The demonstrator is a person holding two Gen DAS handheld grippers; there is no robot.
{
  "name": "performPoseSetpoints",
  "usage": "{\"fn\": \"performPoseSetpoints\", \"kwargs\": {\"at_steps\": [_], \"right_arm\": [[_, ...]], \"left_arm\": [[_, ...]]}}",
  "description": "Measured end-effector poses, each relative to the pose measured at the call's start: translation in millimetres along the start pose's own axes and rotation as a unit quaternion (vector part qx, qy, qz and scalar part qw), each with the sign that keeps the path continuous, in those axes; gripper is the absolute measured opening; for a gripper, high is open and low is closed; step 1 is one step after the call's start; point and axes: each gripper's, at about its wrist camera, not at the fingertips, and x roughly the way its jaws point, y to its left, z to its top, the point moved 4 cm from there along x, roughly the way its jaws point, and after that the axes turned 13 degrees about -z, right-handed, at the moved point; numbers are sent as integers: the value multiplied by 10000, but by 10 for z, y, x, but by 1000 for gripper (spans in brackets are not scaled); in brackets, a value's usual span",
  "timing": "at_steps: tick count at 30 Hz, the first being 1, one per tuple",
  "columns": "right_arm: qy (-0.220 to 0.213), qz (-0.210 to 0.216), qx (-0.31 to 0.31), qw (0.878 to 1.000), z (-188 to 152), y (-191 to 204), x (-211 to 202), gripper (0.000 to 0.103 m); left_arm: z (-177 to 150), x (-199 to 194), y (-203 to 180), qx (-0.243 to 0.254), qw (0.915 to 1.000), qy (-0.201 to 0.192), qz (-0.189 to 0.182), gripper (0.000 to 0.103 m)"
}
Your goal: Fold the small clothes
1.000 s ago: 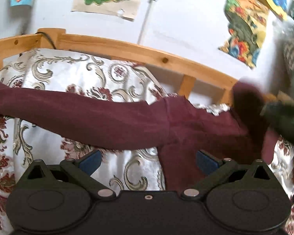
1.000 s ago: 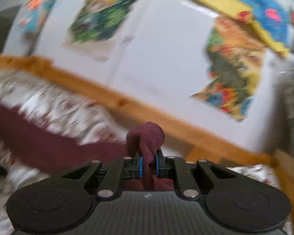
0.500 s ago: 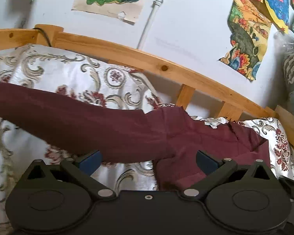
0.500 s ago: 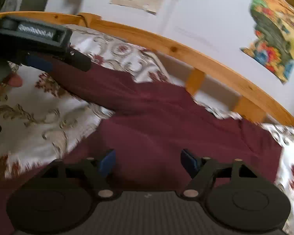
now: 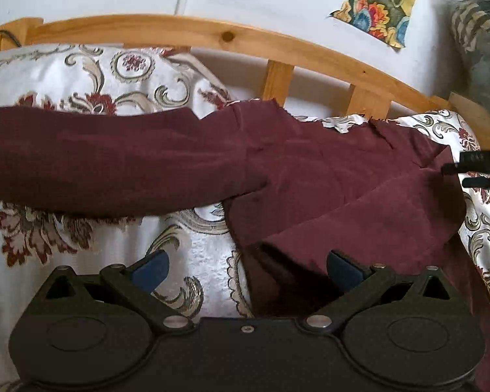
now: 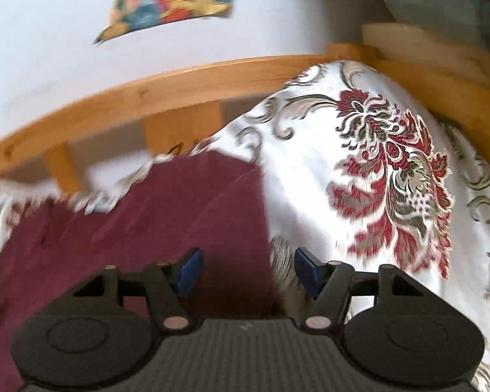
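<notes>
A maroon garment (image 5: 310, 176) lies spread on the floral bedcover (image 5: 81, 75), filling the middle of the left view from the left edge to the right side, with one long sleeve or leg running off to the left. The left gripper (image 5: 246, 269) sits low in the frame with its blue-padded fingers (image 5: 150, 269) wide apart and nothing between them, above a folded flap of the cloth. In the right view, blurred, the right gripper (image 6: 248, 271) is also spread and holds nothing; the garment's (image 6: 147, 215) right edge runs down between its pads. A wooden bed rail (image 5: 212, 34) curves across the top, posters (image 5: 379, 3) on the white wall behind it.
</notes>
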Motion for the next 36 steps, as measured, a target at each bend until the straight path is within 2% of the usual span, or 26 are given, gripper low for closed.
{"fn": "performPoseSetpoints", "kwargs": {"at_steps": [1,2,7,9,12,14,17,20,25,27,30,32,33,35,36], "right_arm": [[47,7,29,10000,59,-26,61,17],[72,-50,40,10000,105,-43,96,8],[-397,-232,-62,9989,316,-95,24,8],[-311,-235,-62,9992,323,-134,71,9],[-271,-280,-110,9992,244,-193,22,27],[-276,-317,-323,9986,154,-241,-103,42],[-309,-402,-934,9943,-30,-261,-333,51],[-345,-548,-1917,9793,-292,-197,-508,56],[-360,-935,-3414,9346,-721,27,-494,57],[-607,-1169,-3661,9212,-776,116,-435,56],[-886,-1331,-3786,9116,-768,227,-337,46],[-942,-1305,-3839,9092,-771,266,-289,12],[-930,-1287,-3855,9089,-776,276,-275,11],[-910,-1223,-3601,9204,-768,245,-298,8],[-872,-1170,-3290,9330,-740,197,-319,8]], "left_arm": [[-14,8,22,-33,10000,31,13,102],[-24,13,44,-57,10000,67,31,102],[-83,91,109,-82,9994,318,104,102],[-106,106,111,-12,9991,392,148,102],[-111,95,106,4,9991,398,140,102],[-109,85,115,-80,9991,413,104,102],[-90,74,122,-199,9989,427,81,102],[-81,57,136,-373,9983,436,49,102],[-68,34,157,-557,9975,425,45,102],[-62,30,155,-565,9975,429,53,102],[-52,14,145,-508,9978,407,109,102],[-41,-8,139,-480,9980,386,151,102],[-29,-25,139,-494,9980,363,164,102],[16,-89,154,-563,9978,202,279,102],[49,-148,173,-626,9972,24,402,102]]}}
